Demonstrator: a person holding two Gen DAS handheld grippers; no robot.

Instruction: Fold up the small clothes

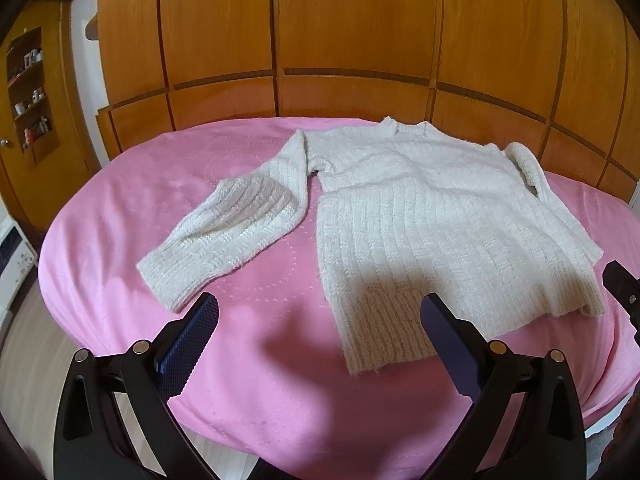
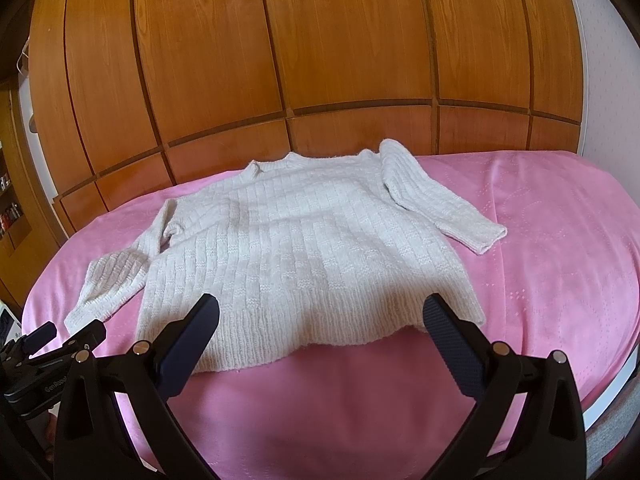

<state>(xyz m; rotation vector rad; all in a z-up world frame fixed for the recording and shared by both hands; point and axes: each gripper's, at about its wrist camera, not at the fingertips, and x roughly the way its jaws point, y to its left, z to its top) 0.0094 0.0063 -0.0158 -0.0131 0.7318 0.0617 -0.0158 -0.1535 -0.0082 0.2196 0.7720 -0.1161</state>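
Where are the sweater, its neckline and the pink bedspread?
white knit sweater (image 2: 304, 256): right wrist view, chest panel.
neckline (image 1: 404, 125): left wrist view, collar rib.
pink bedspread (image 2: 552, 248): right wrist view, bare area right of sleeve.

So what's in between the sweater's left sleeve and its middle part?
Only bare pink blanket. In the left wrist view a wedge of it separates the sweater body from that sleeve; nothing else lies there.

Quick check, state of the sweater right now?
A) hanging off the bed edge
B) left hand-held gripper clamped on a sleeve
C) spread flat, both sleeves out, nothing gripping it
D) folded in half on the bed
C: the white sweater lies flat on the pink bedspread with a sleeve out to each side, and both the left hand-held gripper and right hand-held gripper are open, holding nothing.
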